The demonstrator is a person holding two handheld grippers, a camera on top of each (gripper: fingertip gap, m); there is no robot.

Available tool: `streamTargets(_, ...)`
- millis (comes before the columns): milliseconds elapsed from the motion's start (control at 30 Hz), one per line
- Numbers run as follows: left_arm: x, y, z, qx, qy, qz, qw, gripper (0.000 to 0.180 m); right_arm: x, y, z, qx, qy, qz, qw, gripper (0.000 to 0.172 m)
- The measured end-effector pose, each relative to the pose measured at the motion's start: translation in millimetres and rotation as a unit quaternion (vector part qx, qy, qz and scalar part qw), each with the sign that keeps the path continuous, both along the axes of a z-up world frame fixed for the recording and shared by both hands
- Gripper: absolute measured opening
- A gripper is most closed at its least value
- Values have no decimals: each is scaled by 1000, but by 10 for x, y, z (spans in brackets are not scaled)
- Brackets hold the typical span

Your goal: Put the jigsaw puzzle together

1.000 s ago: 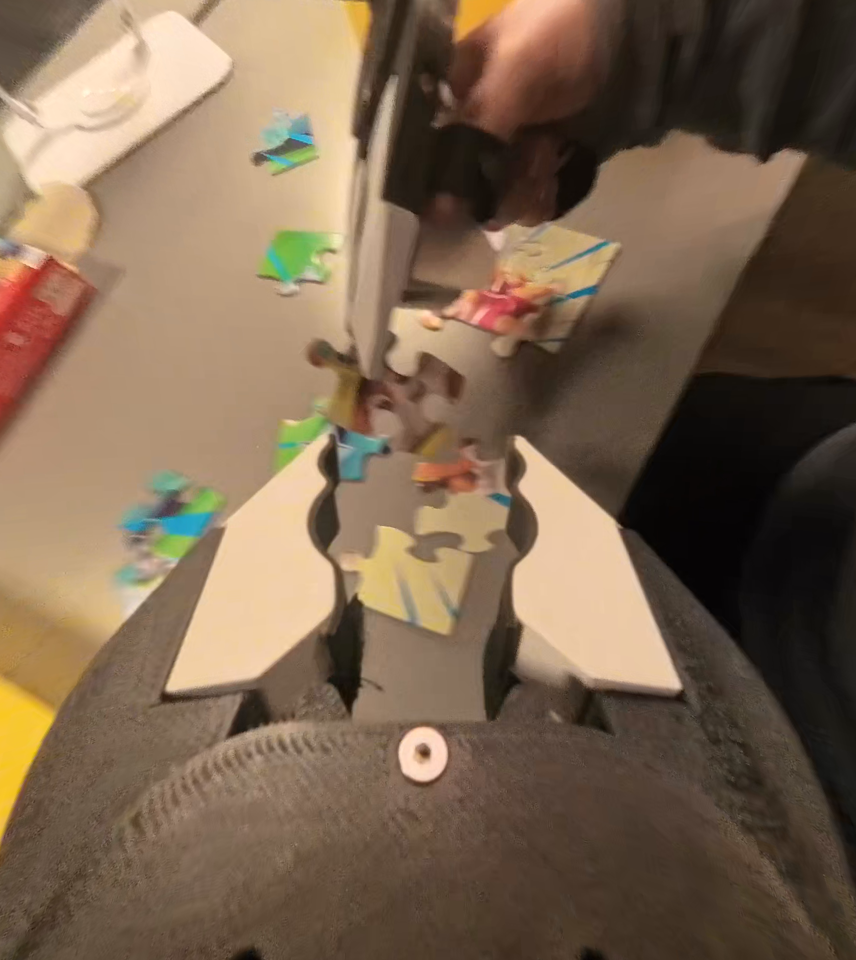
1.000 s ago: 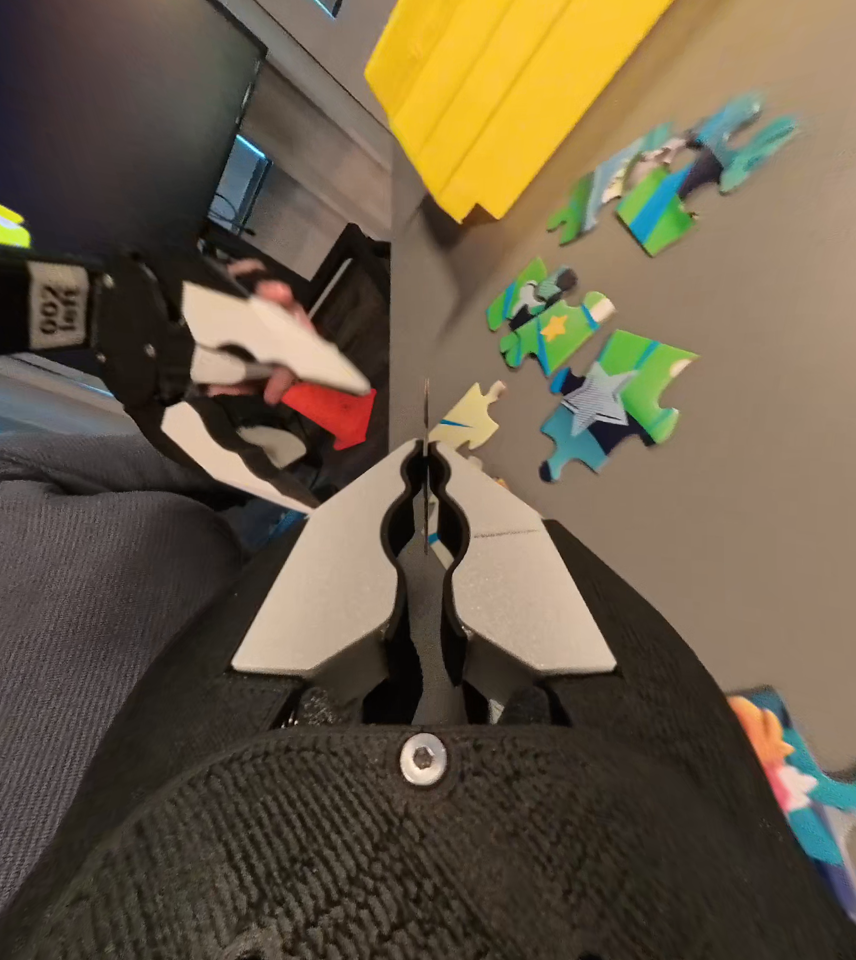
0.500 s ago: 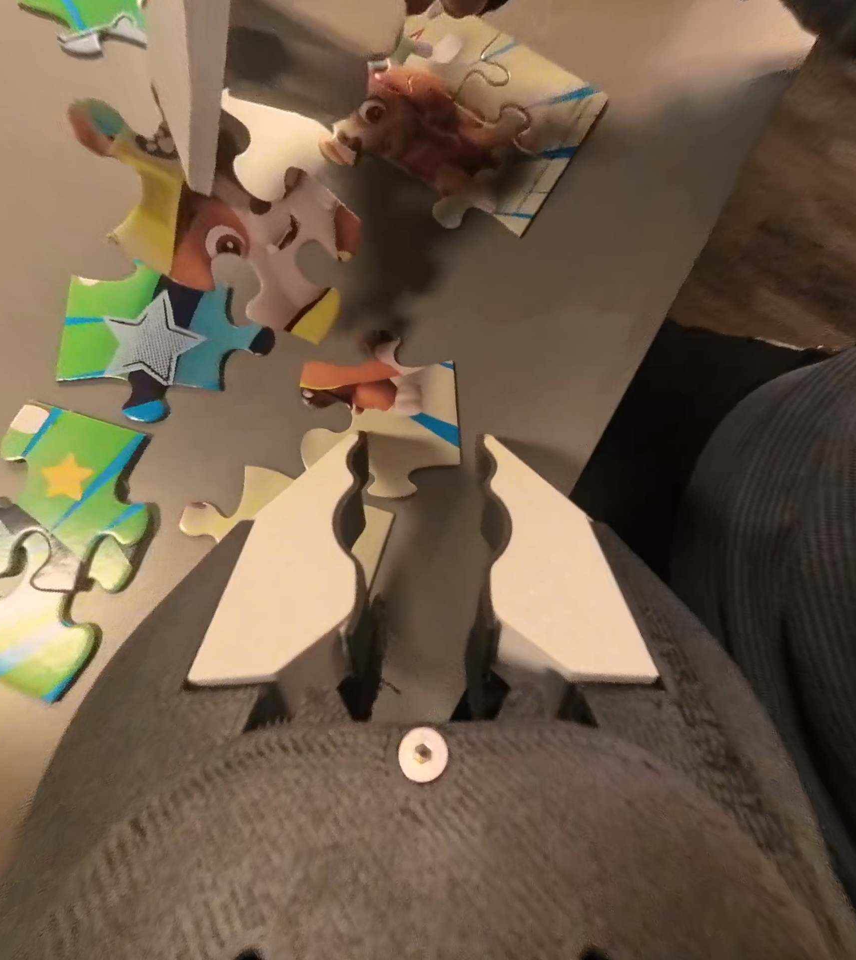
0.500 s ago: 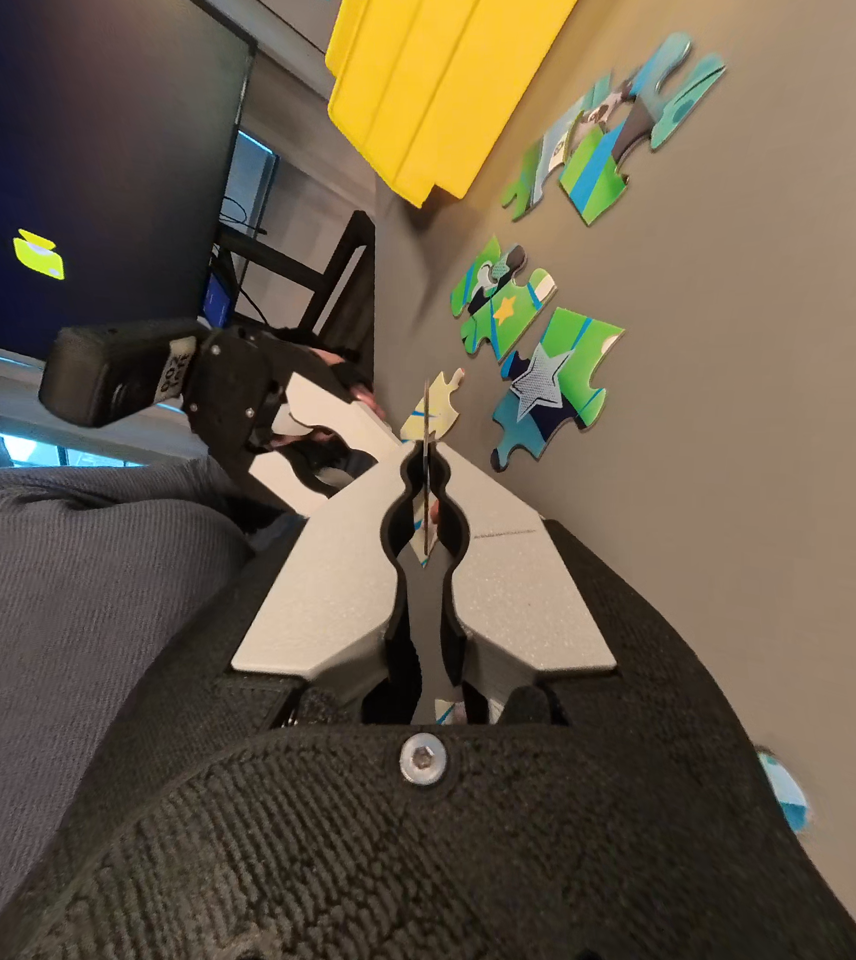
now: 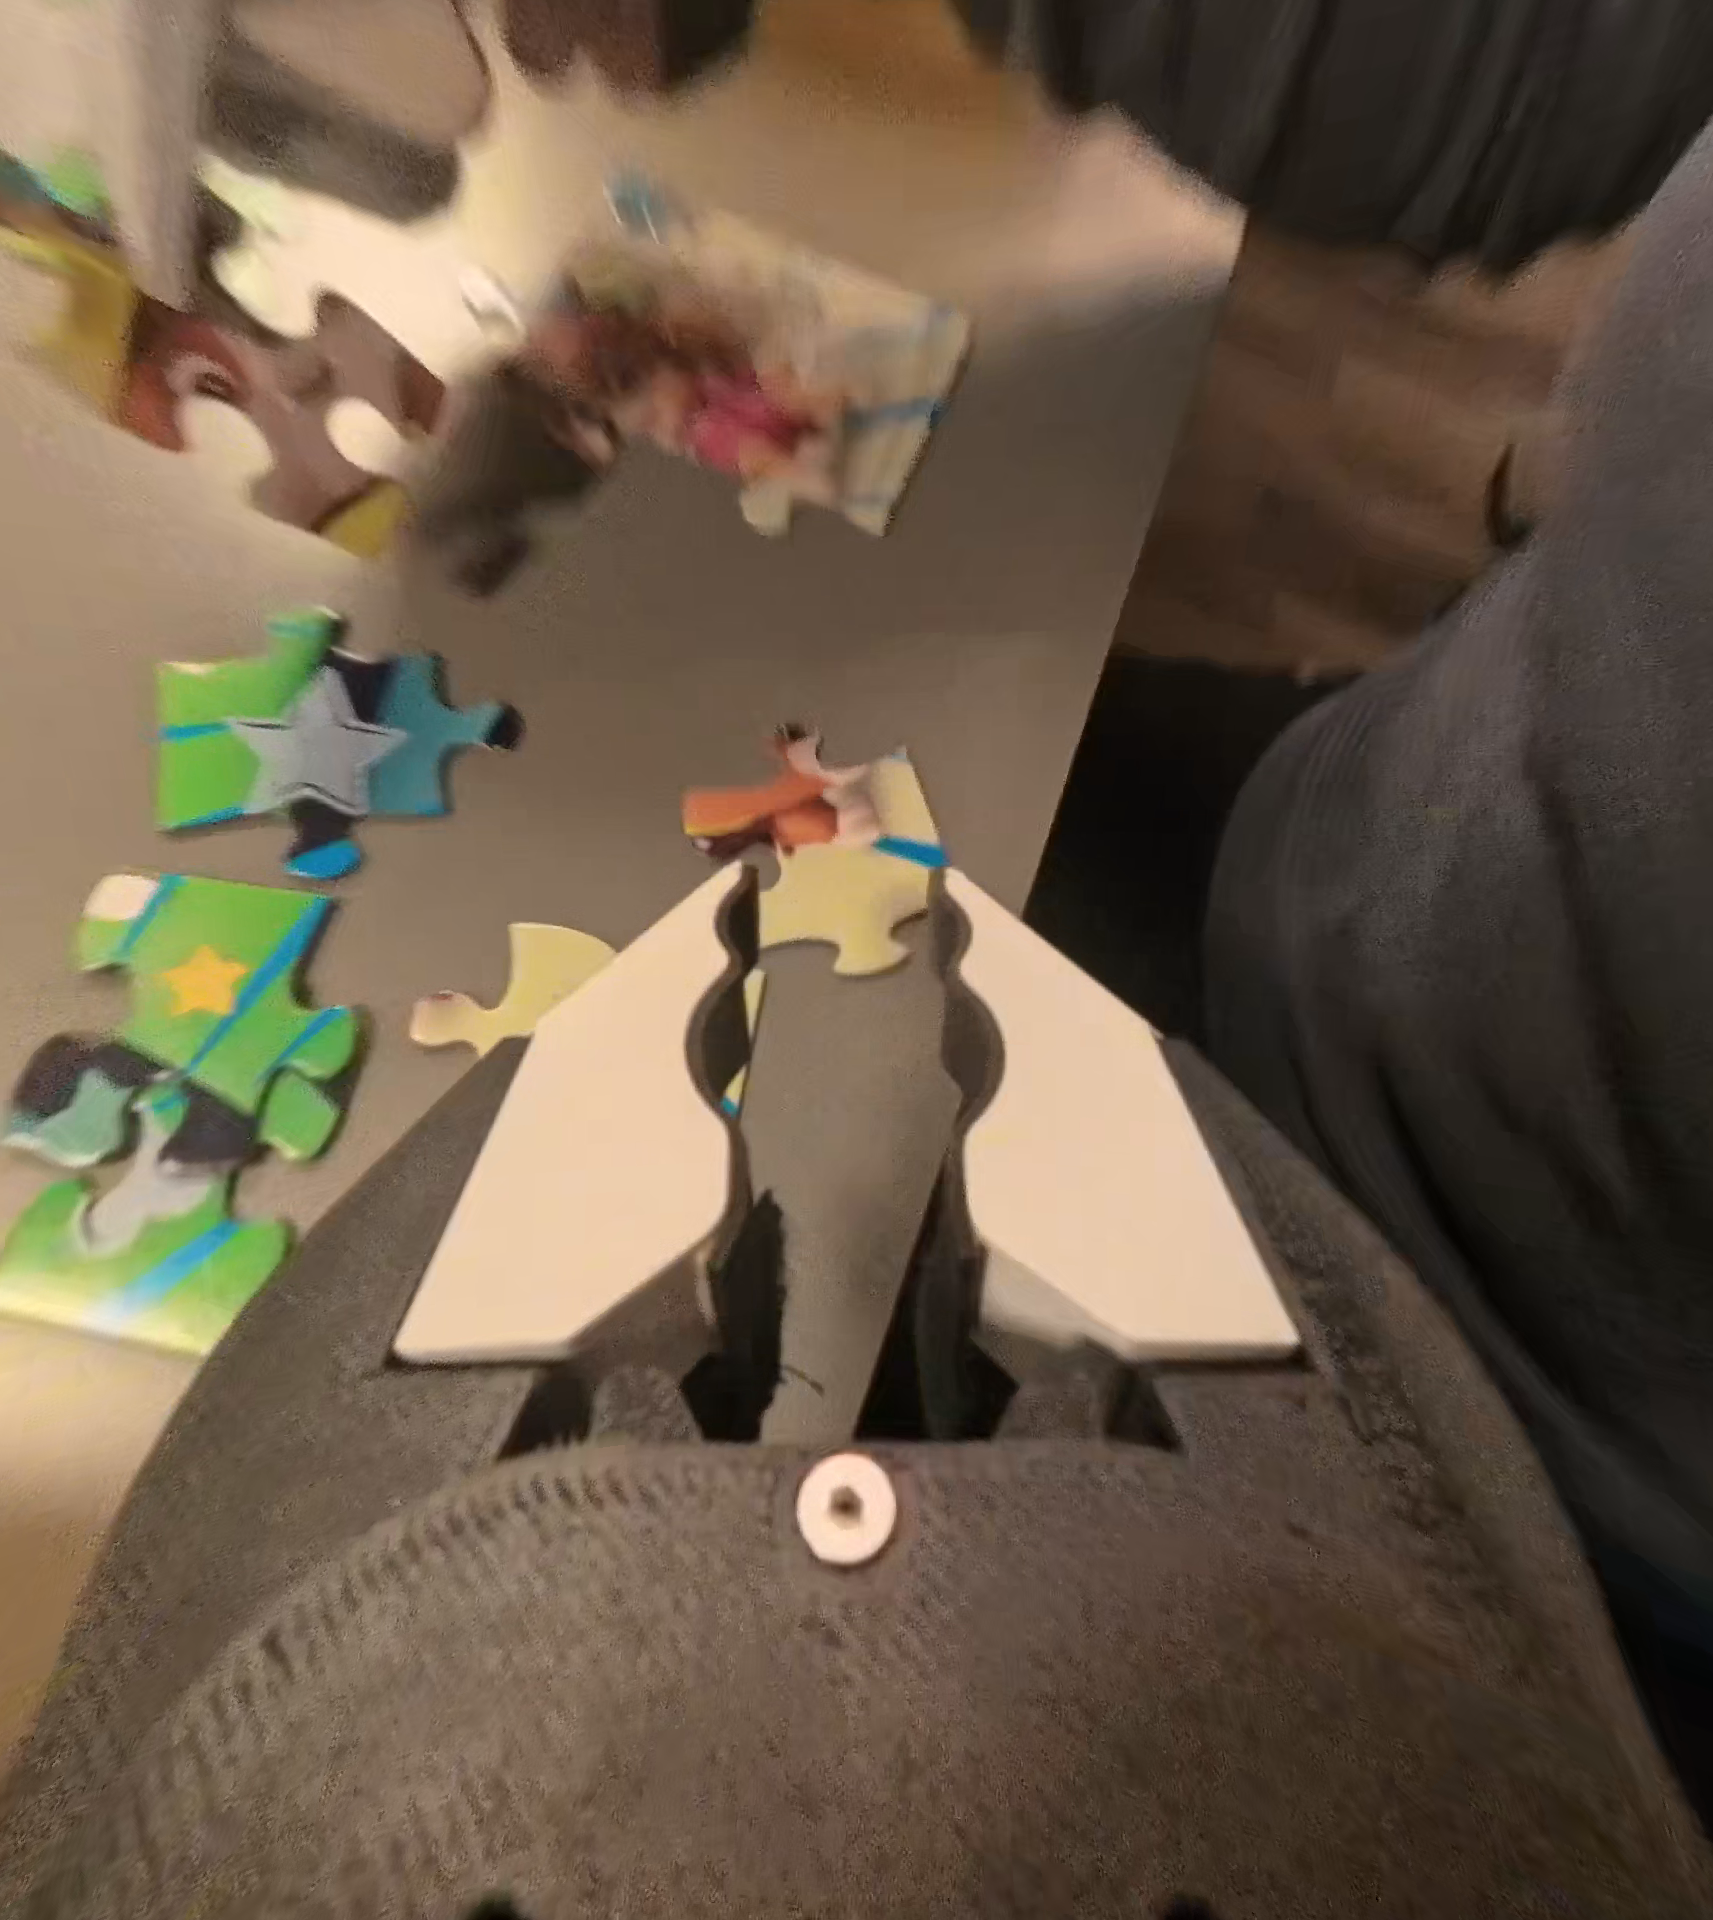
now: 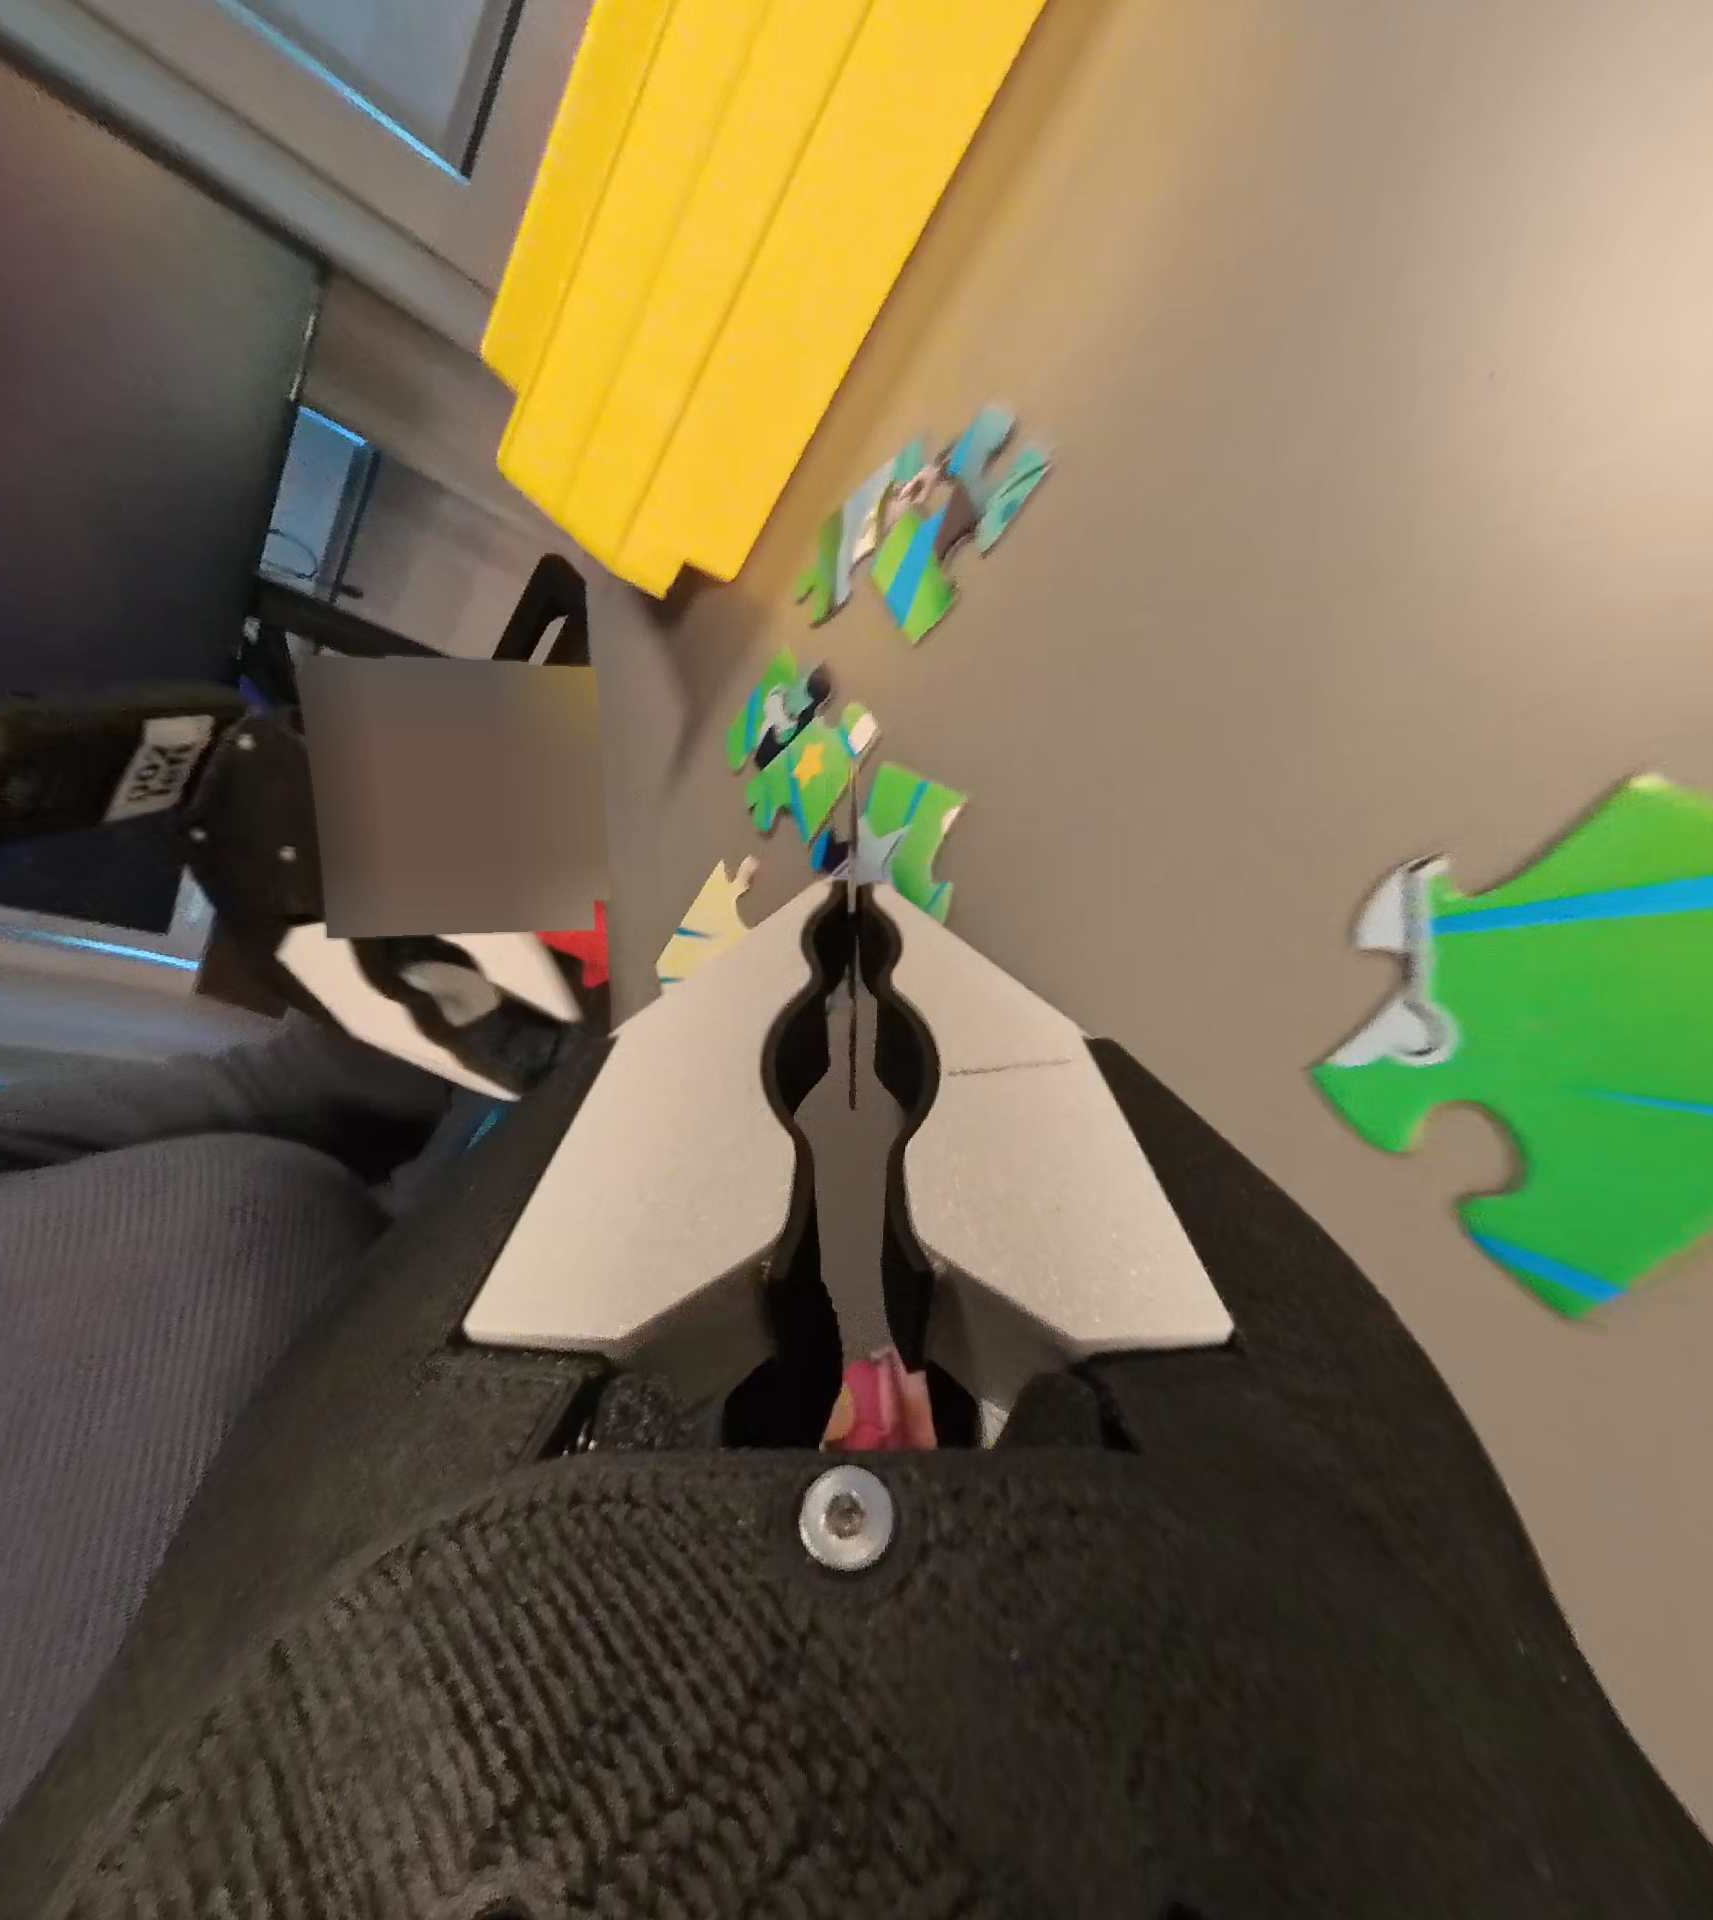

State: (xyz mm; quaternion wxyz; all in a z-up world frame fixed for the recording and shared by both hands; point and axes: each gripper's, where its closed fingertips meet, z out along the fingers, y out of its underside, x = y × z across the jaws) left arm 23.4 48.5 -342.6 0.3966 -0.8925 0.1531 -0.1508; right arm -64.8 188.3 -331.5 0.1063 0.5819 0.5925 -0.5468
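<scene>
your left gripper (image 5: pixel 836 883) has its two white fingers closer together than a moment ago, when they stood wide apart. it has also come nearer to the small puzzle piece with the orange bit and pale yellow bottom (image 5: pixel 831 862), which lies flat on the grey table (image 5: pixel 623 644) close to the table's edge. that piece now sits right between the two fingertips. the picture is blurry, so you cannot tell if the pads press on its sides or just stand beside it. a plain pale yellow piece (image 5: pixel 509 987) lies just to the left of the left finger, partly hidden under it. farther left are the green piece with the grey star (image 5: pixel 312 738) and the green piece with the yellow star (image 5: pixel 208 987). your right gripper (image 6: pixel 850 904) has stayed the same all along: its fingers are pressed together on a thin puzzle piece (image 6: pixel 850 997) that stands on its edge, so from that side you see only a dark line between the pads. in the left view that held piece (image 5: pixel 280 343) hangs above the table, brown, white and yellow, all blurry. next to it on the table lies a joined bit of puzzle with pink on it (image 5: pixel 758 405). the right view has swung, and now a big green piece (image 6: pixel 1610 1039) shows on the right, which was not there before. a yellow bin (image 6: pixel 727 260) sits at the far end of the table.
</scene>
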Motion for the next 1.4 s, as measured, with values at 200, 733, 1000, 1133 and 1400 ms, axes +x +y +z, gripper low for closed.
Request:
streamTargets(200, -604, -303, 696, 165, -13, 169, 972, 31, -311, 234, -165, 46, -45, 1, 998, 0)
streamTargets(733, -2618, -1090, 514, -70, 155, 312, 935, 48, -412, 827, 644, 338, 258, -197, 883, 50)
streamTargets(1000, -2984, -918, -200, -274, 200, 66, 939, 66, 279, 1321, 832, 438, 371, -368, 732, 39)
streamTargets(1133, -3106, -962, -373, -332, 226, 34, 915, 57, 563, 1518, 873, 477, 409, -448, 636, 32)
streamTargets(1400, -3127, -952, -365, -367, 229, 58, 900, 47, 435, 1477, 748, 487, 398, -421, 654, 33)
